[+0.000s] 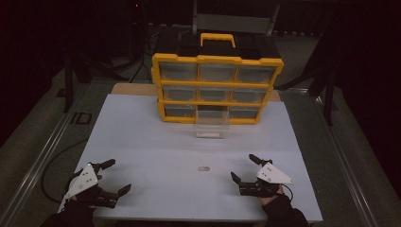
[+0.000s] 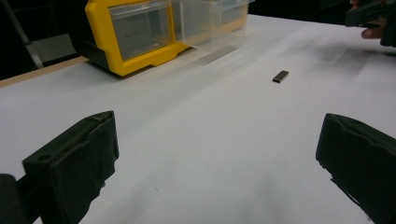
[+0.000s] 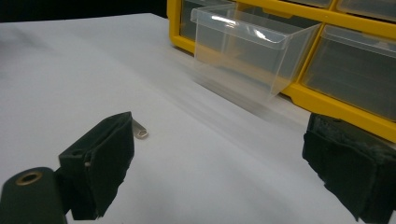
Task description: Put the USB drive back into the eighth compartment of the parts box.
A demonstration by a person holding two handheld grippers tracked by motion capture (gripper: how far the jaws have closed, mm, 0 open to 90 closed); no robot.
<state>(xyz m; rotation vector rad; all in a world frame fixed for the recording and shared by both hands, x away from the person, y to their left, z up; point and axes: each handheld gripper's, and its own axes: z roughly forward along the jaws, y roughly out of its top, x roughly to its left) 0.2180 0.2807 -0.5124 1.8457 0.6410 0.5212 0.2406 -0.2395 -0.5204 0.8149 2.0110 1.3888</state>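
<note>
A: We log both sets of jaws wide apart, empty: left gripper (image 1: 108,178), right gripper (image 1: 245,169). The small flat piece (image 1: 204,168) lies on the white sheet (image 1: 142,127) between them.

B: Bottom-middle drawer (image 1: 212,124) of the yellow organizer (image 1: 216,59) is pulled out. We judge pickup comes next, calling for a low pinch.

Count on the table
One yellow organizer (image 1: 217,87) held nine clear drawers; one small metal piece (image 1: 204,168) and two grippers lay nearby.

Yellow organiser (image 1: 217,60), clear drawer (image 1: 213,125); white table (image 1: 156,142); black jaws.
</note>
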